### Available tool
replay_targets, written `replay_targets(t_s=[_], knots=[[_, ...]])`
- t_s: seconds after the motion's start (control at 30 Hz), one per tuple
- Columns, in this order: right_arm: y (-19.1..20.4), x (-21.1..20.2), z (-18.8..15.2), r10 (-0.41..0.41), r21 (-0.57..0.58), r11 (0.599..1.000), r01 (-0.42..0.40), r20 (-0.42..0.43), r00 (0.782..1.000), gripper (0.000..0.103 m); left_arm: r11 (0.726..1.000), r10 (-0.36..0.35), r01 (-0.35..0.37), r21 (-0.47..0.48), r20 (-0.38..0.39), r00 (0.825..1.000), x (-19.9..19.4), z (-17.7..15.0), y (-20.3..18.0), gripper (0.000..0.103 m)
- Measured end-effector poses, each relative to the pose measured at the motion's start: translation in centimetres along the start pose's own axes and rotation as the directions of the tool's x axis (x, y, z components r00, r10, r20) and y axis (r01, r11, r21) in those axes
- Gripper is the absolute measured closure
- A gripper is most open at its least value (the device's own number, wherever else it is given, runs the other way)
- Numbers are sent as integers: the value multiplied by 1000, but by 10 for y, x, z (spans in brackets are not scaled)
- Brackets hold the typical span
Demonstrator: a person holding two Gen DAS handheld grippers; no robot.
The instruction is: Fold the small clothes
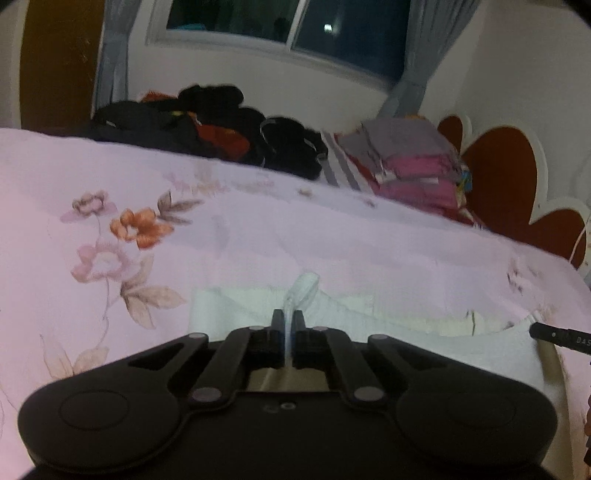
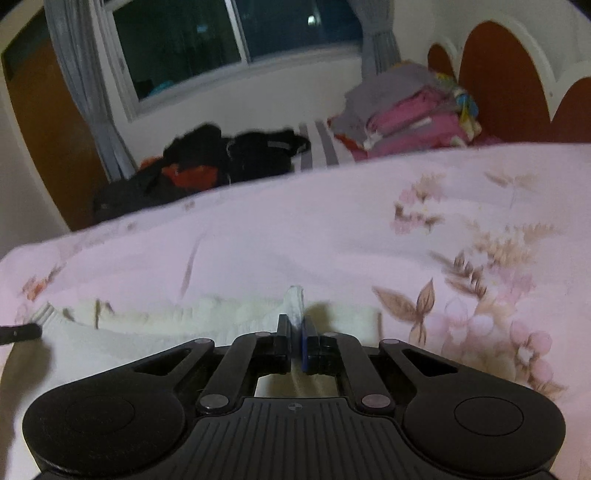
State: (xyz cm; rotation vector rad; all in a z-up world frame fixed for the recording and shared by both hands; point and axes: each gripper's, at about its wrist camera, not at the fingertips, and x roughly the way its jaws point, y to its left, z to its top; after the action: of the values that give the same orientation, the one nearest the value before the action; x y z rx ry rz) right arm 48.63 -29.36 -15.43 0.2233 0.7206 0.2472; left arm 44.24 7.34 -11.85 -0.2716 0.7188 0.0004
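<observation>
Nearest to us in the left wrist view, our left claw (image 1: 288, 319) sits at 6 o'clock, tilted downward toward the bed, its jaws pinched tight on a raised fold of the small white garment (image 1: 258, 306); a tuft of the cloth pokes up just past the fingertips. In the right wrist view our right claw (image 2: 295, 325) takes the same low, forward-slanting pose at 6 o'clock, and it too is clamped on a pinch of that garment, a white peak standing between the pads. The garment lies flat on the pink floral bedspread (image 1: 110, 177) just ahead of both claws, stretched sideways between them: from the left camera it runs toward 3 o'clock, where the dark tip of the other claw shows at the frame's edge, and from the right camera it runs toward 9 o'clock, where a dark finger tip likewise enters. Beyond the garment the bedspread rises in a broad hump. Farther back, at 11 o'clock in the left view, we see a heap of dark clothes (image 1: 207, 125) with red patches, and at 1 o'clock a stack of folded pink and grey laundry (image 1: 413, 158) beside the red headboard (image 1: 498, 166). Farthest off is the window (image 1: 288, 26) with grey curtains.
</observation>
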Motion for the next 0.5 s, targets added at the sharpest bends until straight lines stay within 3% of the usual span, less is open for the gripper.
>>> replay_targets(t_s=[0.13,0.27,0.33,0.43,0.47,0.5], knots=[[3,5,9,-13,-5,1000,13,27,1000,100,999,22,-22,-23,16,1000,5,5,0,100],[-5,31,3,-29,25,999,31,-65,997,100,998,67,-67,-3,-40,997,22,-6,3,100],[-9,35,-1,-30,41,999,33,-67,997,99,997,73,-73,3,-44,996,23,-10,5,99],[-11,31,2,-42,49,998,45,-61,997,98,996,88,-88,10,-51,995,21,-8,4,87],[-10,30,4,-55,45,997,57,-53,997,95,995,98,-98,4,-49,994,20,-7,5,80],[-10,26,5,-63,41,997,64,-41,997,87,994,106,-106,1,-42,993,17,-6,5,79]])
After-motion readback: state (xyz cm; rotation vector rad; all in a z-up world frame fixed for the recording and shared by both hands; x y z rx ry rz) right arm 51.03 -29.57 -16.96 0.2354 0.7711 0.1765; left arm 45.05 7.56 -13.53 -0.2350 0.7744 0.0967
